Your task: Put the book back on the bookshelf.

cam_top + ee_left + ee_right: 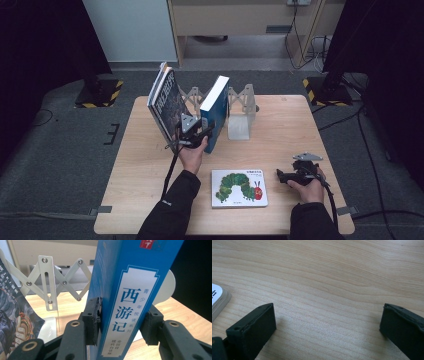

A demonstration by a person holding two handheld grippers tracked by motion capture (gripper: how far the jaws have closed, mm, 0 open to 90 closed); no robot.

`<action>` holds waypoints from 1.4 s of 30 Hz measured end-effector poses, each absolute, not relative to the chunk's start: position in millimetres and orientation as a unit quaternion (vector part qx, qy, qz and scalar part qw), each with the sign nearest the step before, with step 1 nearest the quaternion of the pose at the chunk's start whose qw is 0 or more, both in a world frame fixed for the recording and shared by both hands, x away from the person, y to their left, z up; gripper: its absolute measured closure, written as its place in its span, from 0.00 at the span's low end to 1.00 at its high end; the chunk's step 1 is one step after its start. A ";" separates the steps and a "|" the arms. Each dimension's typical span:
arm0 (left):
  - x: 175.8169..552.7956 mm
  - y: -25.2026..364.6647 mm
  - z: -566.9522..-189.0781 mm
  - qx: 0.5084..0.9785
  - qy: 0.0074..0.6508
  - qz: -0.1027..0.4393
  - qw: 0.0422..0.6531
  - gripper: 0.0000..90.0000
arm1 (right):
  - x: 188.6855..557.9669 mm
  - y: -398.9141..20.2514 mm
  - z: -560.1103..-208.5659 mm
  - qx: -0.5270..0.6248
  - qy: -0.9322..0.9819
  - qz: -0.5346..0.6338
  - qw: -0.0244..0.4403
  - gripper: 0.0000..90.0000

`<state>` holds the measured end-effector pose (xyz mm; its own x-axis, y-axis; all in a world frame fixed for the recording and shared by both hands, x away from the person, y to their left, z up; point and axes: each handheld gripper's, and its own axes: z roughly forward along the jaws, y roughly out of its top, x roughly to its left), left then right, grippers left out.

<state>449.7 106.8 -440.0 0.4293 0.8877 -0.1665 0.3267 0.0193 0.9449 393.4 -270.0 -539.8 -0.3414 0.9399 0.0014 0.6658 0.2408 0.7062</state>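
Observation:
A blue book (215, 105) stands upright and slightly tilted in a pale expanding book rack (241, 107) at the back of the table. My left gripper (205, 131) reaches it from the front. In the left gripper view its pads (93, 317) sit against both sides of the blue book's spine (130, 297), so my left gripper (122, 321) is shut on it. A dark-covered book (165, 100) leans at the rack's left end (12, 315). My right gripper (282, 176) rests low at the front right, its jaws (327, 322) open over bare wood.
A white picture book with a green caterpillar (239, 187) lies flat near the front edge, and its corner (217, 300) sits just left of my right gripper. The rack's scissor links (50, 282) stand between the two upright books. The wooden table (300, 125) is bare on its right side.

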 end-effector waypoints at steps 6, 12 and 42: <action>457.2 97.5 -439.0 0.650 0.472 0.266 0.533 0.60 | 393.4 -270.0 -539.8 0.530 0.757 0.313 0.219 0.01; 464.6 89.2 -439.1 0.649 0.474 0.267 0.531 0.59 | 393.6 -269.9 -539.8 0.530 0.757 0.314 0.218 0.01; 466.4 94.8 -445.6 0.679 0.445 0.210 0.544 0.62 | 393.6 -268.7 -539.5 0.530 0.758 0.314 0.214 0.01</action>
